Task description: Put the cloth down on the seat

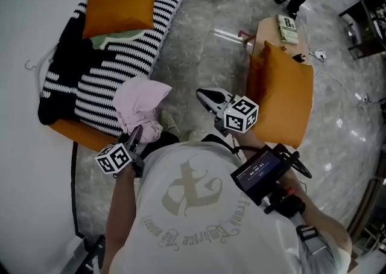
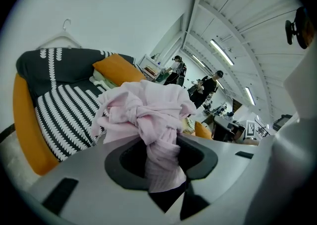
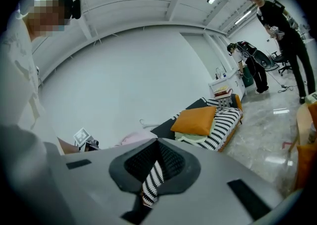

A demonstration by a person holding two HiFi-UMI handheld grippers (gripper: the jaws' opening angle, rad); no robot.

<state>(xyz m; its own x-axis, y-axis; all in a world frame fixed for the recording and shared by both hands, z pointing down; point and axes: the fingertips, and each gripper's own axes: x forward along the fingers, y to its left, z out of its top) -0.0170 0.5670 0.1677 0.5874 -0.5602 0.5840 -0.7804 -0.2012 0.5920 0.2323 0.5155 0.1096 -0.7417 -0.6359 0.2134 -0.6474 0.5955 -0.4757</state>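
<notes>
Cloth (image 1: 142,105): there is one, pale pink and bunched into a knot. It is clenched between the jaws of the left gripper (image 1: 137,133) and held up just beside the near end of the seat (image 1: 66,129), not lying on it. There are two grippers, each carrying one marker cube. The right gripper (image 1: 205,94) grasps nothing: its jaws stand a narrow slit apart, and only the distant striped throw (image 1: 120,55) shows through the gap. There is one black-and-white throw, spread over the orange seat. There are two orange cushions. One cushion (image 1: 117,8) rests on the throw over a folded pale green item (image 1: 111,40). The second cushion (image 1: 288,92) stands upright by a small round table (image 1: 265,28) that bears one book (image 1: 287,28). One white hanger (image 1: 36,64) lies at the seat's wall side. The person's left forearm reaches forward with its gripper tipped downward toward the seat. The right gripper is held out nearly level, to the right of the cloth and apart from it. The floor (image 1: 205,43) is glossy grey stone, and the seat backs onto a plain white wall (image 1: 30,13). The gripper views show a white beamed ceiling with strip lights and two people standing far off.
</notes>
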